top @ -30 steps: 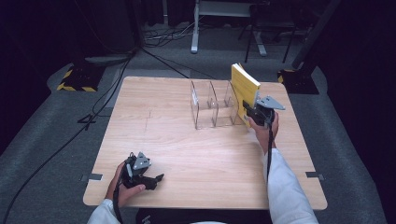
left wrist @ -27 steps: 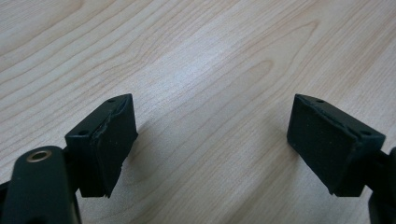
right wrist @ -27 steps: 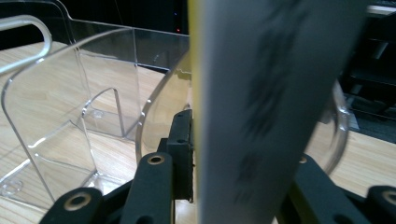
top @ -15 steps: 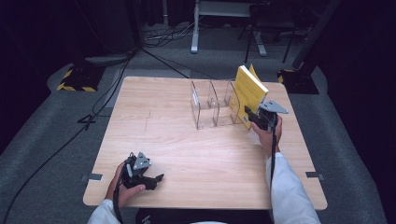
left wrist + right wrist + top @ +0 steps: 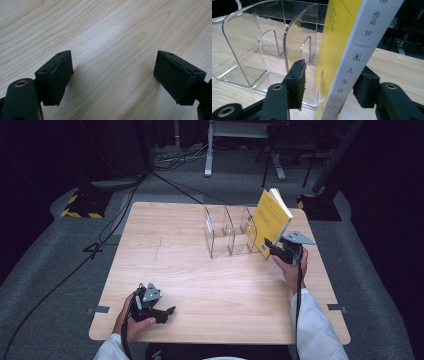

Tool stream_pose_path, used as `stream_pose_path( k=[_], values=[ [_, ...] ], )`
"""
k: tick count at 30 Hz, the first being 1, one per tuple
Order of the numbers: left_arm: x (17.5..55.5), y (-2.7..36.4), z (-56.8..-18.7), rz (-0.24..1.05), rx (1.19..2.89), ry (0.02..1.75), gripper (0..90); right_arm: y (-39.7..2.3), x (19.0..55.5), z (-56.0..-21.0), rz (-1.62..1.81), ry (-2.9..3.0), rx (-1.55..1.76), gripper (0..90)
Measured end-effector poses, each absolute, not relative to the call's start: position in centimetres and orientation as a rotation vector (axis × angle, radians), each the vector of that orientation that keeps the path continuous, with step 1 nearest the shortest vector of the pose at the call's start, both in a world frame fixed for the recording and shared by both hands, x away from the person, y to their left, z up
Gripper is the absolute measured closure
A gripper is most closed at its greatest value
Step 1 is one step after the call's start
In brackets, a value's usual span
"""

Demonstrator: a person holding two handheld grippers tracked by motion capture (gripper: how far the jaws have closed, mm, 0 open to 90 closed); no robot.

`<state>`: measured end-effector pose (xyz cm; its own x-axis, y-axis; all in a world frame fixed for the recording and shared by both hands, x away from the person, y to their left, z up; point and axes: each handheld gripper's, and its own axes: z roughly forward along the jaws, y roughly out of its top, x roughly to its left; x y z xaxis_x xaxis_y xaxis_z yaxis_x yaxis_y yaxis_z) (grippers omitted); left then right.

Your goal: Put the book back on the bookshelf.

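Two grippers: the left gripper (image 5: pixel 159 311) rests at the table's seven o'clock, jaws spread wide over bare wood with nothing between them; the right gripper (image 5: pixel 274 247) sits at about two o'clock.
Right tool state: its jaws have just been opening, and in the right gripper view the yellow book (image 5: pixel 342 57) stands between the pads with a clear gap on the cover side; the pad on the other side is very close to it, and I cannot tell if it touches.
Book's place: at the right end of the clear acrylic book rack (image 5: pixel 227 231), leaning against its last divider, bottom edge near the rack's base.
Step in hand: letting go of the book after setting it at the rack, as I judge it.
Doing it well: open evenly, draw straight back toward five o'clock, and keep the pads off the cover so the lean isn't disturbed.
Risk: the book looks tilted, so it may slide or tip outward.
Long axis: near upright, top tipped toward one o'clock.
Facing: spine toward the right gripper, yellow cover toward the rack.
Table (image 5: pixel 190 265): pale wood.
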<state>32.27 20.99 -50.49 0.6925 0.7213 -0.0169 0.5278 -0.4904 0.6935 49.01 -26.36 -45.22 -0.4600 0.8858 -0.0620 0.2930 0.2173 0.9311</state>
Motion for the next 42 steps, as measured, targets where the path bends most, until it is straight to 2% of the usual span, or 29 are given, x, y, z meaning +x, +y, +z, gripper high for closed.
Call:
stream_pose_path(
  k=[13,30,42],
  values=[
    [32.3,21.0,-50.5,0.359,2.209,0.951,16.6,-27.0,48.0,-45.1,1.21,1.91,1.043,47.1],
    [32.3,21.0,-50.5,0.362,2.212,0.953,16.5,-28.0,46.7,-44.1,1.183,2.023,1.006,40.7],
    [32.3,21.0,-50.5,0.362,2.212,0.953,16.4,-28.0,45.2,-42.7,1.166,2.133,0.948,39.5]
  ],
)
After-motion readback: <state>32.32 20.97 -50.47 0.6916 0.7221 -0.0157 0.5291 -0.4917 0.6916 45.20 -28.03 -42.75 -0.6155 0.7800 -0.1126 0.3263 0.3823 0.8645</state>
